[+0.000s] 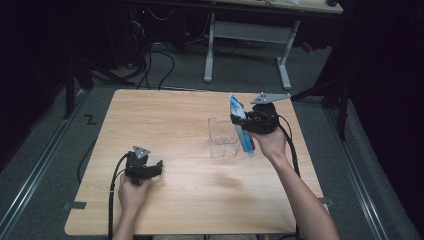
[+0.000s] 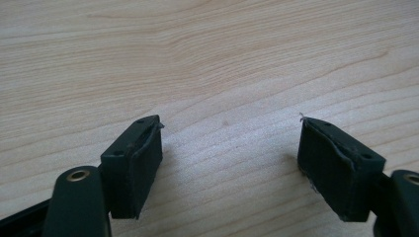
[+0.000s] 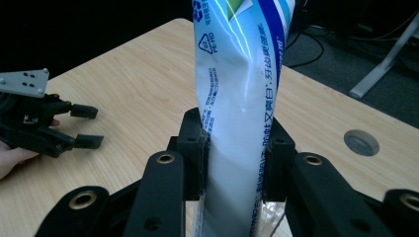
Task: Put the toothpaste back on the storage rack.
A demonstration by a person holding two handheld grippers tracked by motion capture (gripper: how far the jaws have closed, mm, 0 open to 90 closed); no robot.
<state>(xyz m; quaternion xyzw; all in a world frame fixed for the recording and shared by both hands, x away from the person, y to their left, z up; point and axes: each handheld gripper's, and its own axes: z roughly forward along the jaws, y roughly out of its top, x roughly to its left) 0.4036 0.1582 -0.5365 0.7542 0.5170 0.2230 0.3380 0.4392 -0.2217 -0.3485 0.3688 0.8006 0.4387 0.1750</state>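
Observation:
A blue-and-white toothpaste tube (image 3: 237,98) stands upright between the jaws of my right gripper (image 3: 236,163), which is shut on it. In the high view that right gripper (image 1: 247,122) holds the tube (image 1: 241,127) in the air at the right edge of a clear plastic box (image 1: 222,136), with the tube's lower end reaching down beside the box. My left gripper (image 1: 157,167) rests low on the wooden table (image 1: 165,120) at the front left. Its jaws stand wide apart, and bare wood lies between the black pads (image 2: 136,168) of the left gripper (image 2: 230,165).
The table's near and right edges are close to both hands. A round cable hole (image 3: 361,142) sits in the tabletop. Behind the table are a white desk frame (image 1: 250,35), cables on the floor and dark stands at both sides.

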